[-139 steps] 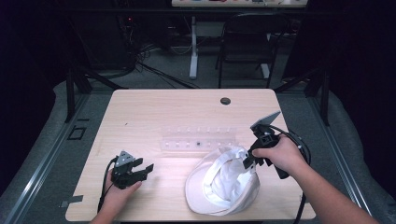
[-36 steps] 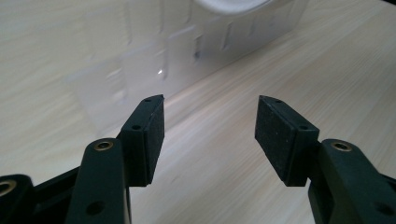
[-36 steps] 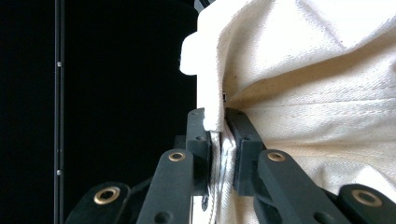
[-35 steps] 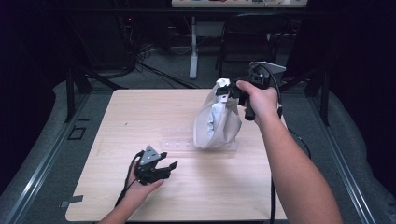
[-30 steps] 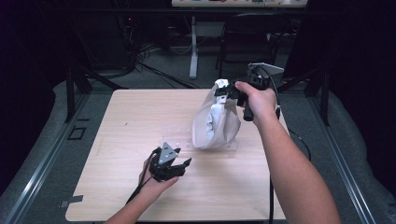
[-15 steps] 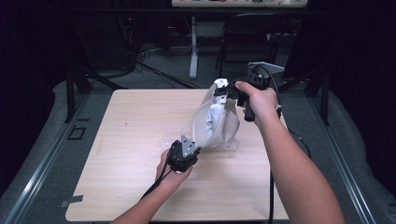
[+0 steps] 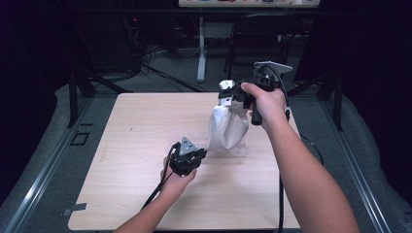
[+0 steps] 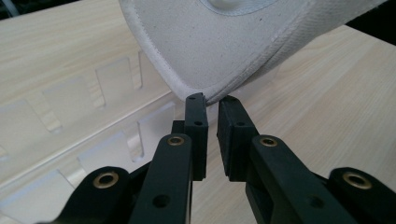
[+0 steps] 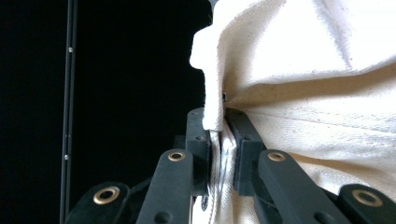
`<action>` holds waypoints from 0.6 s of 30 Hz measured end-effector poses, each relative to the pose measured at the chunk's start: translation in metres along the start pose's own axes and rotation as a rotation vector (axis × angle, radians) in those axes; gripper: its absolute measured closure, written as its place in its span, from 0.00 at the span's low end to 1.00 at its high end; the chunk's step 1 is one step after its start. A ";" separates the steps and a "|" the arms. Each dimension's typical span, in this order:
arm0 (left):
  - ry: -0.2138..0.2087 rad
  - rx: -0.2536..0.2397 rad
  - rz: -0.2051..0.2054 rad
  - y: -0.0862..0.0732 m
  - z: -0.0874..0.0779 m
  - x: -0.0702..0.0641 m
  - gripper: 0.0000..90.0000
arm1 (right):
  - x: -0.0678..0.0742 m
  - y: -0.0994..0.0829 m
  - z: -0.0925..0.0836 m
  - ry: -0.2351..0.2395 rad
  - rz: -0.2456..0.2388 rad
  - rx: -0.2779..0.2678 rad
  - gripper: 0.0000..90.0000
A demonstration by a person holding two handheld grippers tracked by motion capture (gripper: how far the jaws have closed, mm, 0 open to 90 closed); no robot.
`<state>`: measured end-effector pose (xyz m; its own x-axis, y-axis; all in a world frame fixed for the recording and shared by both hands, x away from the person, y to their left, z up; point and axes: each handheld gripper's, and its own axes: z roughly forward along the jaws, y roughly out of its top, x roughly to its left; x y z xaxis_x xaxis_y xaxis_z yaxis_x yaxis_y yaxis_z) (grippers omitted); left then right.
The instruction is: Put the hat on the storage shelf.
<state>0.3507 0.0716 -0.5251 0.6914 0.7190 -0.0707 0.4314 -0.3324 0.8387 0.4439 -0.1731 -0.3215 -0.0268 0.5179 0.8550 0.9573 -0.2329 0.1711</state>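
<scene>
A white cloth hat [image 7: 226, 127] hangs over the wooden table [image 7: 136, 126], lifted by its top edge. My right gripper [image 7: 229, 94] is shut on that upper edge; in the right gripper view the cloth [image 9: 327, 70] is pinched between the pads of the right gripper [image 9: 219, 122]. My left gripper [image 7: 201, 154] sits low at the hat's bottom. In the left gripper view its jaws have just been closing. The left gripper [image 8: 212, 100] now nips the lowest point of the hat's stitched brim [image 8: 224, 42] at the tips, with a narrow slit left between the pads.
A clear plastic rack [image 7: 228, 151] with cut slots lies flat on the table under the hat, also seen as the slotted rack [image 8: 107, 135] in the left gripper view. A black chair [image 7: 257, 39] and table legs stand beyond the far edge. Cables trail from both grippers.
My left hand has slid right across the table to the hat's lower edge and its jaws have closed there. The right hand has kept the hat raised in place.
</scene>
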 end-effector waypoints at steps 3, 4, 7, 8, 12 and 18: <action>-0.004 -0.007 -0.021 -0.003 -0.001 0.001 0.96 | -0.001 0.001 0.003 -0.001 -0.002 -0.001 0.89; -0.012 -0.015 -0.041 -0.004 -0.001 0.002 1.00 | -0.001 0.001 0.004 -0.002 -0.002 -0.001 0.89; -0.015 -0.020 -0.068 -0.005 -0.001 0.005 1.00 | -0.001 0.002 0.007 -0.018 -0.003 0.007 0.90; -0.007 -0.017 -0.048 -0.005 -0.002 0.004 1.00 | -0.002 0.002 0.008 -0.018 -0.009 0.009 0.90; 0.002 -0.029 -0.001 -0.005 -0.004 -0.003 0.93 | 0.001 0.001 0.013 -0.011 -0.010 0.010 0.90; 0.019 -0.035 0.040 -0.004 -0.007 -0.007 0.77 | 0.003 0.000 0.020 -0.005 -0.010 0.019 0.89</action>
<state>0.3397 0.0720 -0.5236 0.6967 0.7168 -0.0266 0.3827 -0.3400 0.8590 0.4499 -0.1553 -0.3282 -0.0348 0.5238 0.8511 0.9623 -0.2122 0.1700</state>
